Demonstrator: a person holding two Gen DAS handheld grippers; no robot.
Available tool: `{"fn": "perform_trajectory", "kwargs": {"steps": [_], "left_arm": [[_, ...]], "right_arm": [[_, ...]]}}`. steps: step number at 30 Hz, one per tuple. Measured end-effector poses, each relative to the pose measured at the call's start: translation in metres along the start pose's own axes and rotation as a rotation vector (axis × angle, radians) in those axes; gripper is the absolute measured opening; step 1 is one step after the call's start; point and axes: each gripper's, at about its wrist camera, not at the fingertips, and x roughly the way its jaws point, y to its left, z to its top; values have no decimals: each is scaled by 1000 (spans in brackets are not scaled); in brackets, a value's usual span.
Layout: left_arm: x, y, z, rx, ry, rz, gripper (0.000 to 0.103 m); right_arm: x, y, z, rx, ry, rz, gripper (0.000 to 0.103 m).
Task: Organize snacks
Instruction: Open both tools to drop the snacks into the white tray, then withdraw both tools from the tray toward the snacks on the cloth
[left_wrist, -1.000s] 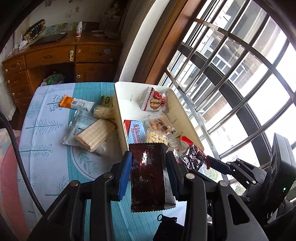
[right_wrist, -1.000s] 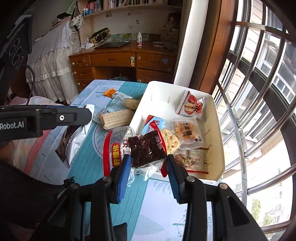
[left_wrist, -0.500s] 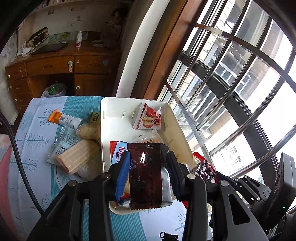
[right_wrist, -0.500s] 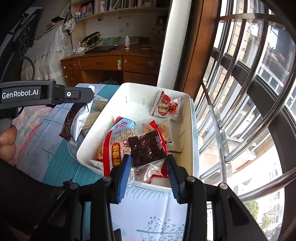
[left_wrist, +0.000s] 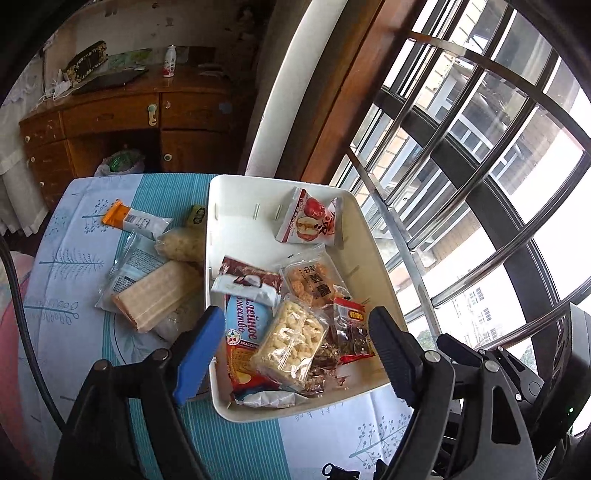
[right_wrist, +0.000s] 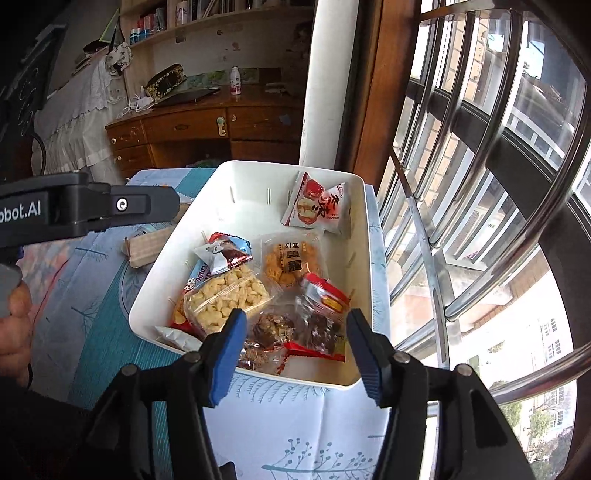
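Observation:
A white bin (left_wrist: 373, 254) (right_wrist: 255, 184) on the table holds several snack packets. A brown-and-white chocolate packet (left_wrist: 248, 281) (right_wrist: 225, 251) lies in its middle. A red packet of dark dried fruit (right_wrist: 325, 325) (left_wrist: 352, 330) lies at its near end. My left gripper (left_wrist: 295, 343) is open and empty above the bin's near left part. My right gripper (right_wrist: 295, 354) is open and empty above the bin's near end. Several packets stay on the cloth left of the bin, among them a wafer pack (left_wrist: 155, 295) and an orange-ended bar (left_wrist: 133, 218).
The table carries a blue-and-white patterned cloth (left_wrist: 62, 280). A barred window (left_wrist: 480, 147) runs close along the bin's right side. A wooden desk (left_wrist: 122, 122) stands beyond the table's far end. A white pipe (right_wrist: 328, 74) rises behind the bin.
Both grippers have opened. The left one let go of the dark brown packet and the right one let go of the dried fruit packet; both packets now lie in the bin.

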Motion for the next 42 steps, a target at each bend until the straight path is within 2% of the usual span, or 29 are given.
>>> {"fn": "perform_trajectory", "kwargs": {"steps": [10, 17, 23, 32, 42], "left_arm": [[-22, 28, -12, -40, -14, 84, 80], [-40, 60, -31, -80, -8, 185, 80], [-56, 98, -49, -126, 16, 217, 80], [-81, 154, -63, -125, 59, 225, 80], [-94, 212, -57, -70, 125, 184, 80]], "right_arm": [[1, 12, -2, 20, 32, 16, 59], [2, 33, -4, 21, 64, 45, 59], [2, 64, -4, 21, 93, 113, 59], [4, 126, -3, 61, 145, 199, 59], [20, 175, -2, 241, 202, 245, 59]]}}
